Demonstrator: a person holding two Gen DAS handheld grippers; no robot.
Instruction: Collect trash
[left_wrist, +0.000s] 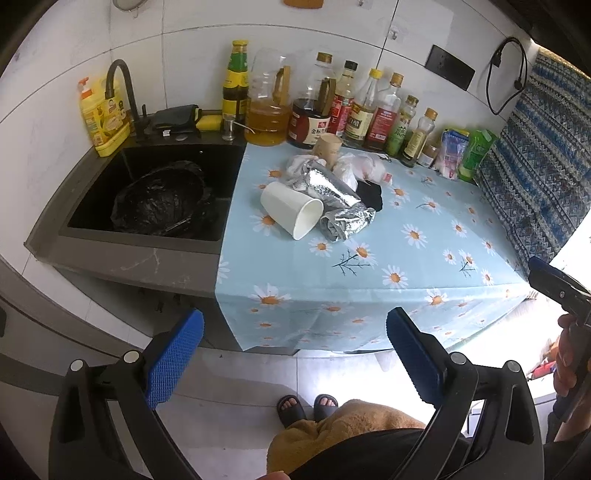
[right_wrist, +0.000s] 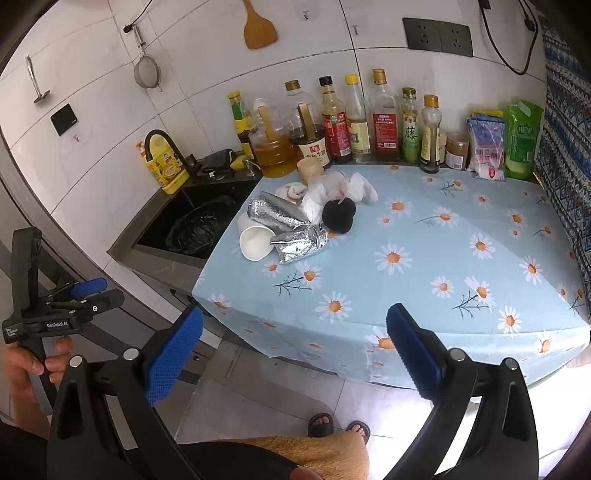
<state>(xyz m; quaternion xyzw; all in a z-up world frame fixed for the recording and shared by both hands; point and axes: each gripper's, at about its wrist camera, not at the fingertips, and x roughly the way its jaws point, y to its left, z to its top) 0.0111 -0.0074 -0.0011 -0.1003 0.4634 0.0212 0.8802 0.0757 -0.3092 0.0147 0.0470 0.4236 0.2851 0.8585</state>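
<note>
A pile of trash lies on the daisy-print cloth (left_wrist: 369, 258) near the sink: a tipped white paper cup (left_wrist: 291, 210) (right_wrist: 255, 242), two crumpled silver foil bags (left_wrist: 332, 184) (right_wrist: 301, 242), white crumpled tissues and plastic (left_wrist: 354, 166) (right_wrist: 332, 190), a black wad (left_wrist: 369, 194) (right_wrist: 338, 214) and a brown paper cup (left_wrist: 327, 147) (right_wrist: 308, 170). A black trash bag (left_wrist: 162, 199) (right_wrist: 201, 225) sits open in the sink. My left gripper (left_wrist: 295, 347) is open and empty, held off the counter's front edge. My right gripper (right_wrist: 295, 343) is open and empty, also in front of the counter.
Several oil and sauce bottles (left_wrist: 321, 107) (right_wrist: 347, 122) line the back wall, with packets (right_wrist: 517, 136) at the right. A black faucet (left_wrist: 122, 96) and yellow detergent bottle (left_wrist: 99, 114) stand by the sink (left_wrist: 147, 243). A patterned cloth (left_wrist: 546, 147) hangs at right. My feet (left_wrist: 306, 408) are below.
</note>
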